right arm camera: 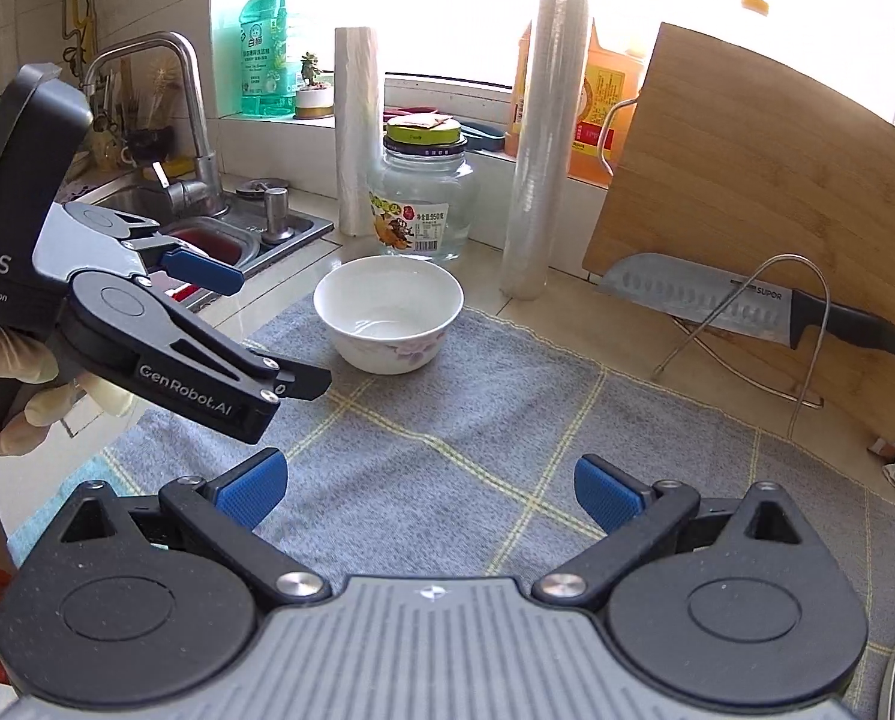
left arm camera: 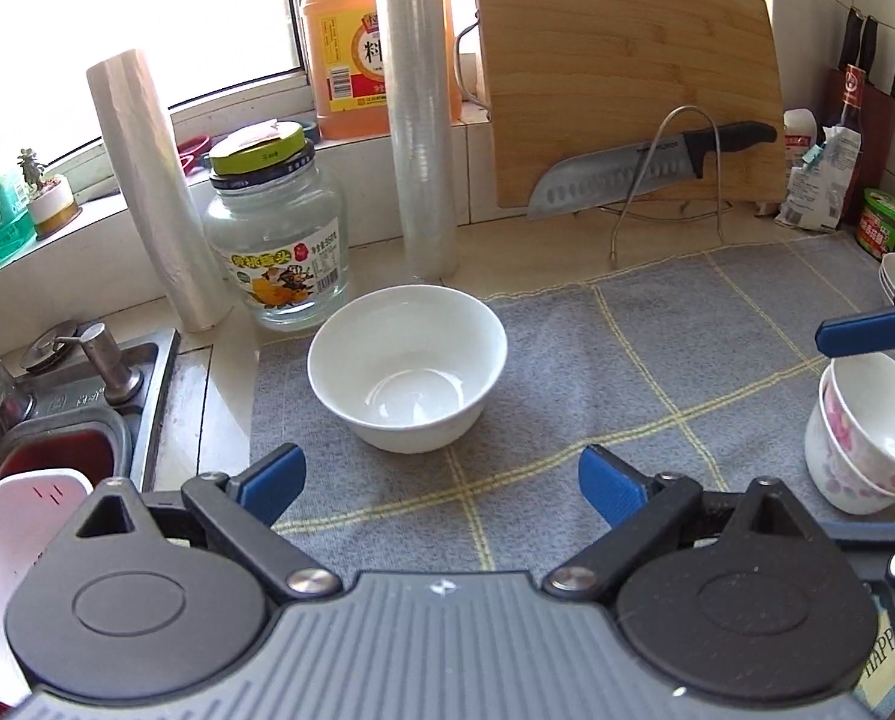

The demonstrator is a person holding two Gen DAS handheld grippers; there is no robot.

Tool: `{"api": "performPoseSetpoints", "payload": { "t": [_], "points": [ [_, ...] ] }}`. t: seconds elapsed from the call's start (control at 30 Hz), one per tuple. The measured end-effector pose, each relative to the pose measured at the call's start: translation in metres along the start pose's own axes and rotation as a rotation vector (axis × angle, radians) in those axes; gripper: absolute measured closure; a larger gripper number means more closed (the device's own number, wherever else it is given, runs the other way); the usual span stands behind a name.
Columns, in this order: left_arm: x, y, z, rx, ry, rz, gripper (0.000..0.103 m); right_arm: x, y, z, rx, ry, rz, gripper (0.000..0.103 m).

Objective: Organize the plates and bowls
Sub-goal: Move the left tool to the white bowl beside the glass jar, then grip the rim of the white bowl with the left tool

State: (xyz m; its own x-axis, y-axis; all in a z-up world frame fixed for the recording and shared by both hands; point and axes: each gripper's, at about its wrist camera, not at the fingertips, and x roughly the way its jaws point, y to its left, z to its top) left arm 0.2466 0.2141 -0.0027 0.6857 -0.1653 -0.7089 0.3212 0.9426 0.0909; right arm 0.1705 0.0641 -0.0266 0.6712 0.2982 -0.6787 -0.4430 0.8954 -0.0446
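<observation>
Both tongs gape wide and hold nothing. From the left wrist, the left tongs (left arm camera: 441, 486) aim at a glossy white bowl (left arm camera: 407, 360) sitting upright near the back left edge of the grey checked cloth (left arm camera: 657, 372) on the counter; nested floral bowls (left arm camera: 867, 438) wait at its right edge. From the right wrist, the right tongs (right arm camera: 429, 489) face the same bowl (right arm camera: 389, 315). Reaching seems underway; next, straddle its smooth, thin rim.

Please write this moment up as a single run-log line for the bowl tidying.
left gripper: open, empty | right gripper: open, empty | white bowl: upright on grey mat, untouched | stacked floral bowls: mat's right edge
</observation>
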Motion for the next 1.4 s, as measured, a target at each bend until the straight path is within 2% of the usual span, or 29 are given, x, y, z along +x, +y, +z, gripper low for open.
{"api": "performPoseSetpoints", "payload": {
  "t": [0.3, 0.4, 0.63, 1.03, 1.23, 1.4],
  "points": [
    [0.039, 0.031, 0.025, 0.047, 0.001, -0.044, 0.006, 0.057, 0.028, 0.017, 0.010, -0.005, -0.021, 0.000],
    [0.052, 0.037, 0.031, 0.064, 0.012, -0.056, 0.006, 0.074, 0.029, 0.024, 0.010, -0.012, -0.051, 0.000],
    [0.077, 0.046, 0.043, 0.074, 0.036, -0.099, 0.006, 0.105, 0.025, 0.035, 0.029, -0.013, -0.058, 0.000],
    [0.104, 0.057, 0.050, 0.085, 0.055, -0.204, 0.010, 0.141, 0.018, 0.040, 0.016, 0.029, -0.045, 0.000],
    [0.112, 0.060, 0.051, 0.095, 0.076, -0.221, 0.019, 0.149, 0.015, 0.044, 0.011, 0.024, -0.026, 0.002],
    [0.113, 0.059, 0.052, 0.106, 0.083, -0.242, 0.021, 0.153, 0.016, 0.044, -0.011, 0.028, -0.015, 0.004]
  ]
}}
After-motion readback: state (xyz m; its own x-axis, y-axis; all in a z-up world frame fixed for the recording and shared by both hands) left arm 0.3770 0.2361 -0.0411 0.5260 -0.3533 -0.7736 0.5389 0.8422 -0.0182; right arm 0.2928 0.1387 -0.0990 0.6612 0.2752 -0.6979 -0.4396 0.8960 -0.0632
